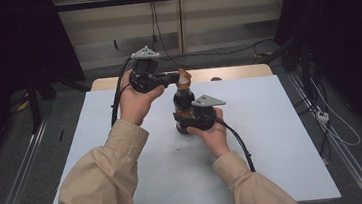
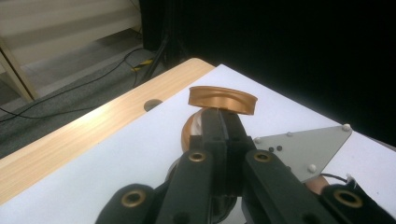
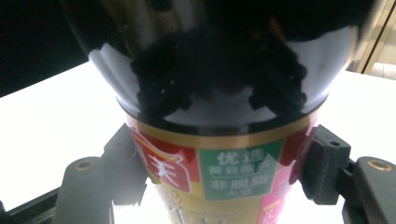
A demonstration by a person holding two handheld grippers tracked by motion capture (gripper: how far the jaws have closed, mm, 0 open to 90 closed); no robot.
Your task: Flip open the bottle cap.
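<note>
A dark bottle (image 1: 183, 101) with a red, green and gold label (image 3: 219, 172) stands upright on the white board (image 1: 98, 155). Its orange flip lid (image 1: 184, 75) is hinged up and tilted above the neck (image 2: 190, 133). My left gripper (image 1: 175, 77) comes in from the left, its jaws pressed together on the lid's near edge (image 2: 223, 99). My right gripper (image 1: 185, 119) is shut around the bottle's lower body, with a pad (image 3: 322, 168) on each side of the label. In the left gripper view the right gripper's grey plate (image 2: 303, 149) shows just below.
The white board lies on a wooden table (image 1: 236, 71) that has a round hole (image 2: 152, 103) near its far edge. A small white scrap (image 1: 178, 146) lies in front of the bottle. Cables (image 1: 214, 53) run over the floor beyond.
</note>
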